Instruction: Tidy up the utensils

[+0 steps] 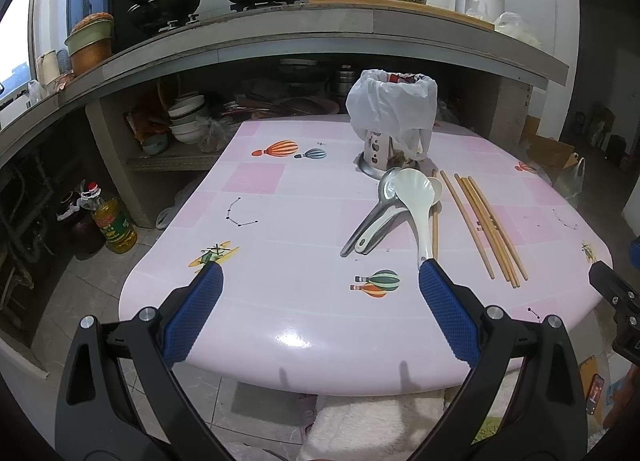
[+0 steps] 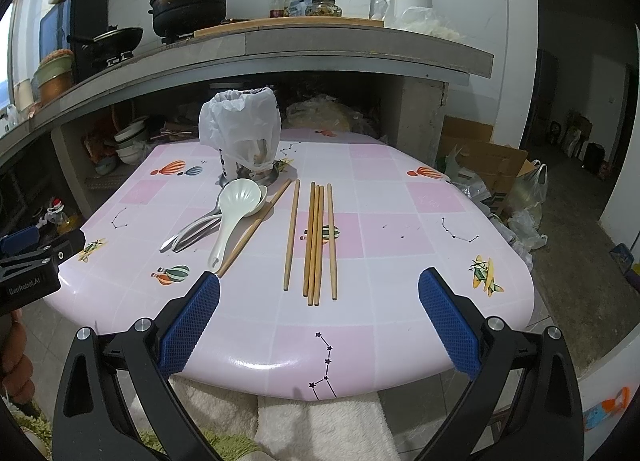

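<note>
Pink table (image 2: 400, 221) with balloon pictures sits under both my grippers. My left gripper (image 1: 320, 273) is spread wide and holds nothing. It hangs over the near edge of the table. Past it lie the spoons (image 1: 384, 205) in a small pile, some metal and some white. The big white spoon (image 2: 232, 213) lies on top, with its handle pointing at me. One chopstick (image 2: 256, 227) lies slanted just beside that spoon, partly under the pile. Behind the spoons stands the holder (image 2: 240, 141) with a white bag (image 1: 390, 109) over its top. To the right of the spoons lie more chopsticks (image 2: 316, 241) side by side, flat on the table. My right gripper (image 2: 319, 281) is spread wide too, and it is empty. It hangs over the near edge, and the chopstick ends show between its fingers.
</note>
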The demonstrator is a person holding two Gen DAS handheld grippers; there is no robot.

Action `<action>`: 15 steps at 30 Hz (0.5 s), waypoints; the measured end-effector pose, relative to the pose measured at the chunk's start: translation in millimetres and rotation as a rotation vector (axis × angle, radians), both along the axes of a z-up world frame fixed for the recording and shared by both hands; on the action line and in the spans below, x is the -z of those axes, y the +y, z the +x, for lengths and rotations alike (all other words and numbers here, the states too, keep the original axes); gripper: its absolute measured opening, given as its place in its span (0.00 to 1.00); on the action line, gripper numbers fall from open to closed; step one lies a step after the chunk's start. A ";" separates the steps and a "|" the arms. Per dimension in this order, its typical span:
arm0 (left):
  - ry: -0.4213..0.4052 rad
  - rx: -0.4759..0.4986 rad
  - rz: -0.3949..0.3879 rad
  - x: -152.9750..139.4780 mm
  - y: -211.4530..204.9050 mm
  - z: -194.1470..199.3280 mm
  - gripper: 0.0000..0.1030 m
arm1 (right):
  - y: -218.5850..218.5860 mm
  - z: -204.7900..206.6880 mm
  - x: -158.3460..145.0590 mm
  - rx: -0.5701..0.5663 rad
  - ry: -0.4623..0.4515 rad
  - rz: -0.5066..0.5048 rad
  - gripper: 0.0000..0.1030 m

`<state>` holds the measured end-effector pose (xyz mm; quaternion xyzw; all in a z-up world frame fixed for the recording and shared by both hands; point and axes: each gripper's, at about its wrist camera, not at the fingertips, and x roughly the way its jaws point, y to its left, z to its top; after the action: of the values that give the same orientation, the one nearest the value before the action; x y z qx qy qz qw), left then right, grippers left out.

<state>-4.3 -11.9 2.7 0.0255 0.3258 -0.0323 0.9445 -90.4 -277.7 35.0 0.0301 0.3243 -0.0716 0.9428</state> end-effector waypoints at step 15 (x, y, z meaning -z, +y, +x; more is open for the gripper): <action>0.000 0.000 0.000 0.7 -1.3 -0.3 0.92 | 0.5 -0.2 0.2 0.000 0.000 0.000 0.94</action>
<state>-4.6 -13.2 2.0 0.0254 0.3258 -0.0321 0.9445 -90.6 -277.2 34.8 0.0300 0.3244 -0.0716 0.9427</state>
